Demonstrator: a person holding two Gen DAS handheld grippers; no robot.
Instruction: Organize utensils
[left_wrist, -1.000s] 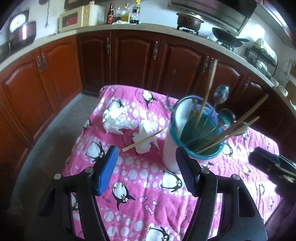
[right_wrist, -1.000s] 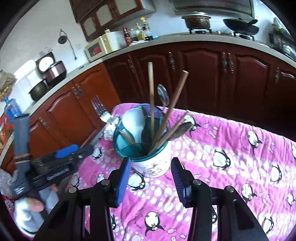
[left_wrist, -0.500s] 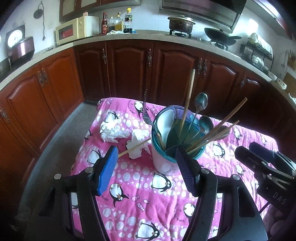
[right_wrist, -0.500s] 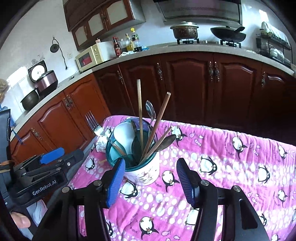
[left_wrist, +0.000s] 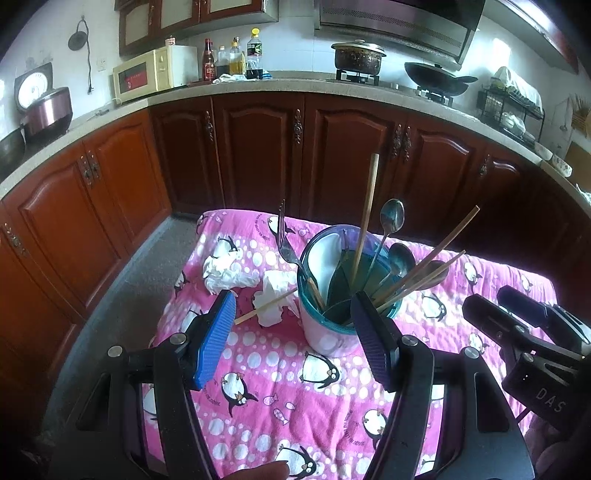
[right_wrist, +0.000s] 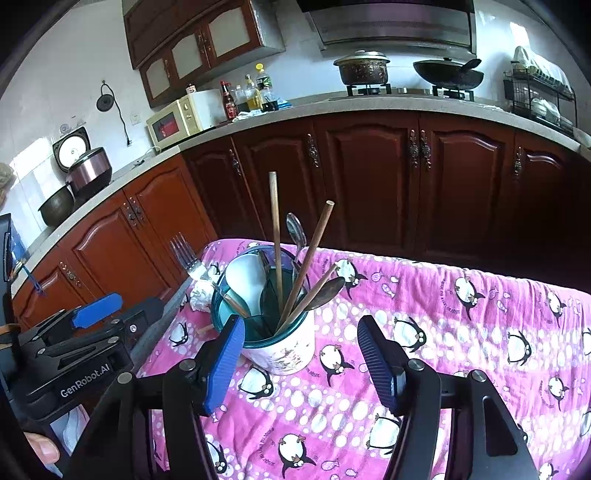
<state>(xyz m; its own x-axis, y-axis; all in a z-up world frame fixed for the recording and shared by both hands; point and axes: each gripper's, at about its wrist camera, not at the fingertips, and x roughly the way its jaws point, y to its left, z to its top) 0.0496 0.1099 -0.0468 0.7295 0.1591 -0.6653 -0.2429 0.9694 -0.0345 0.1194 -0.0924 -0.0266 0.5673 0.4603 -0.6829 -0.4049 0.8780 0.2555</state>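
Note:
A white utensil holder with a teal rim (left_wrist: 325, 334) (right_wrist: 284, 350) stands on the pink penguin cloth (left_wrist: 258, 369). It holds a fork (left_wrist: 286, 247), metal spoons (left_wrist: 392, 216), a white spoon (left_wrist: 327, 258) and several wooden chopsticks (left_wrist: 367, 206). One loose chopstick (left_wrist: 258, 308) lies on crumpled tissue to the holder's left. My left gripper (left_wrist: 292, 299) hovers open in front of the holder, empty. My right gripper (right_wrist: 301, 321) is opening its jaws with nothing between them; the holder stands just beyond its tips.
Two crumpled tissues (left_wrist: 221, 269) lie on the cloth's far left part. Dark wooden cabinets (left_wrist: 258, 147) curve behind the table, with a microwave (left_wrist: 147, 75), bottles and pots on the counter. Grey floor (left_wrist: 140, 266) lies left of the table.
Both grippers have drawn back and risen, so the holder looks smaller and farther. The right gripper's jaws have spread wider. The utensils have not moved.

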